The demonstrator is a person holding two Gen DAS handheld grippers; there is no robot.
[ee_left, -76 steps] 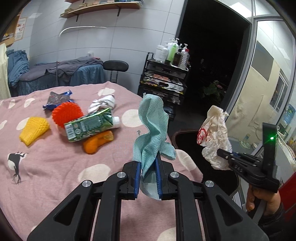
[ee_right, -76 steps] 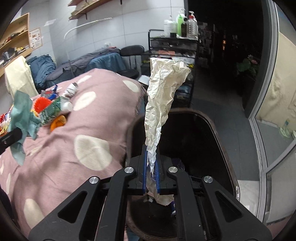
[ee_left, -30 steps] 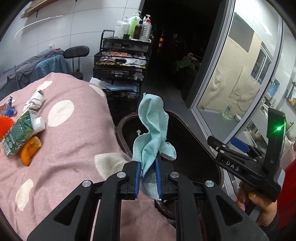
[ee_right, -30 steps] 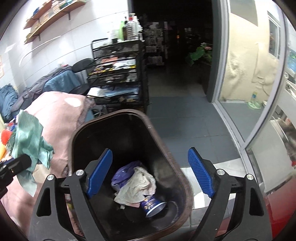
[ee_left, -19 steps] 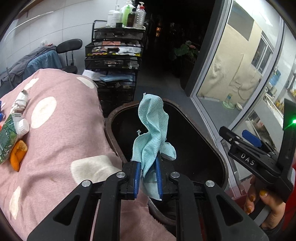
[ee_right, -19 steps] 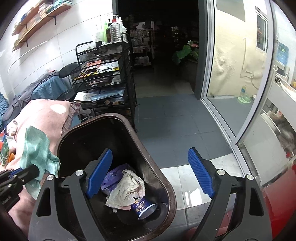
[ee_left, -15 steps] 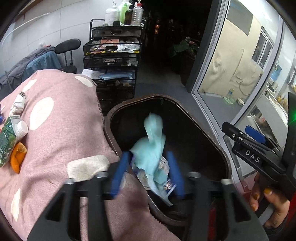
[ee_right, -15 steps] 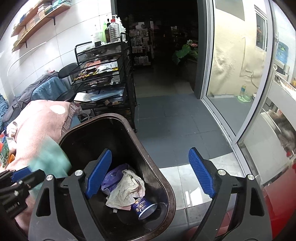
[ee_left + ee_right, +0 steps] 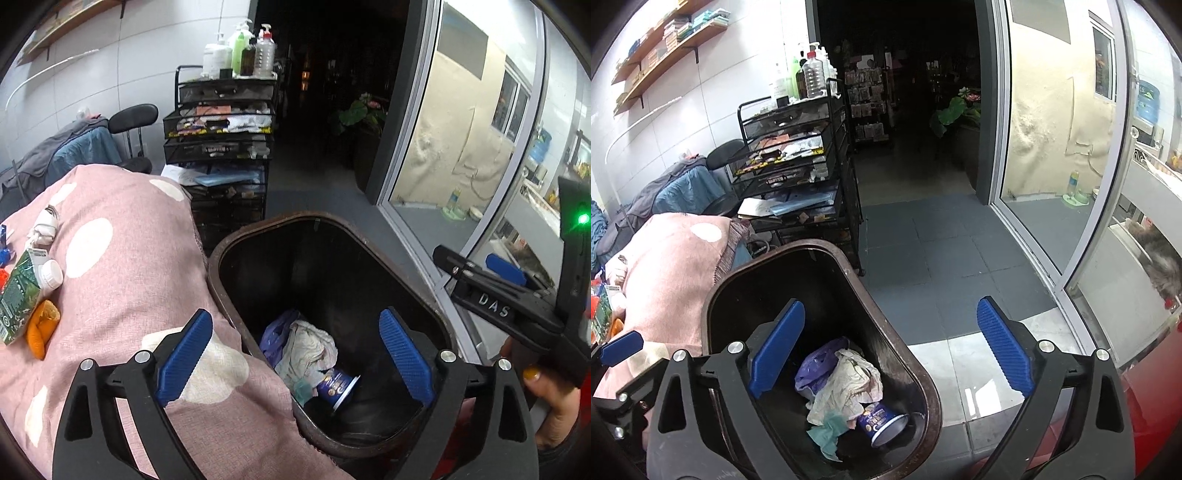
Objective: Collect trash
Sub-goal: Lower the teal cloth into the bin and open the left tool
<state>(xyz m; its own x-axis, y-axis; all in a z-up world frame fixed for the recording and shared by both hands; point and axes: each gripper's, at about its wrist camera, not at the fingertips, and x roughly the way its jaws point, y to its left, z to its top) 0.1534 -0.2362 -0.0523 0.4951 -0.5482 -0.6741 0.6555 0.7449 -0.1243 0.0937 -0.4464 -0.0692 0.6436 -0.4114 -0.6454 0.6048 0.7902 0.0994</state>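
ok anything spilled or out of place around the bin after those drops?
Nothing stands out. The teal cloth, crumpled paper and blue cup all lie inside the bin; none hangs over the rim or shows on the floor. Both grippers, left and right, are open and empty.

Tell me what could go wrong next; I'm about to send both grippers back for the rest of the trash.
The green carton and orange piece lie on soft, sloping pink bedding, so a nudge might roll them away. The left gripper and right gripper, both open over the bin, could collide when turning back.
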